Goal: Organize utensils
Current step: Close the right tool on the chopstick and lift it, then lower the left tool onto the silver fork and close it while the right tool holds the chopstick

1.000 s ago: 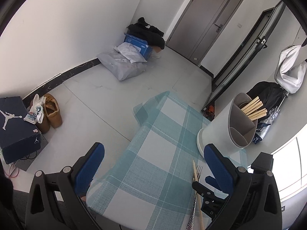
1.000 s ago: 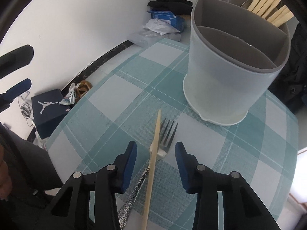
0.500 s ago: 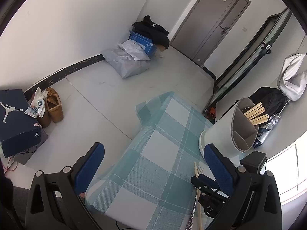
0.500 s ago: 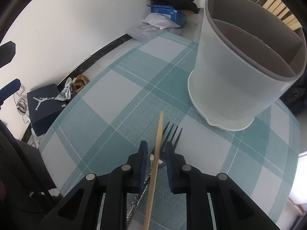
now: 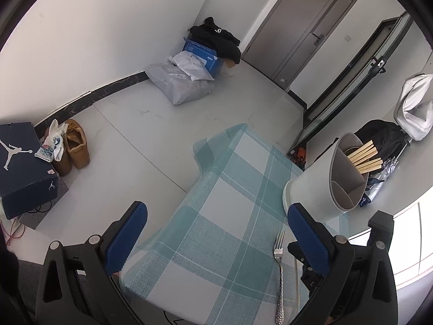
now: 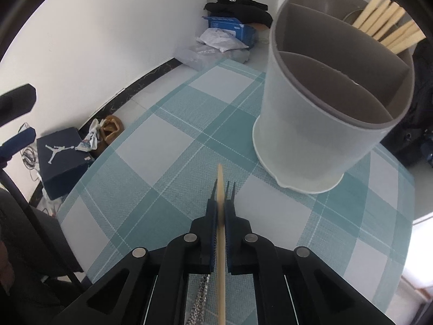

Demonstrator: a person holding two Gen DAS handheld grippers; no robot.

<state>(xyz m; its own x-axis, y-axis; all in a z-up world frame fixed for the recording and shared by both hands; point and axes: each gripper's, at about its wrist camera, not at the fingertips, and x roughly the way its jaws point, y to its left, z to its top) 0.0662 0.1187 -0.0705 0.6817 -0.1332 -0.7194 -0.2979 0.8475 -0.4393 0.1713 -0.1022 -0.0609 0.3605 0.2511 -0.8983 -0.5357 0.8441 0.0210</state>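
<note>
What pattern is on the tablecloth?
Teal and white check on the tablecloth, clearest in the right wrist view.

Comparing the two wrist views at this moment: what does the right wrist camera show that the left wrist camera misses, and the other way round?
Only the right wrist view shows the right gripper, its jaws closed on a single wooden chopstick lying over the fork. Only the left wrist view shows the left gripper, jaws wide with nothing between them, plus the door. Both show the divided utensil holder with chopsticks in one compartment, the fork and the checked tablecloth.
</note>
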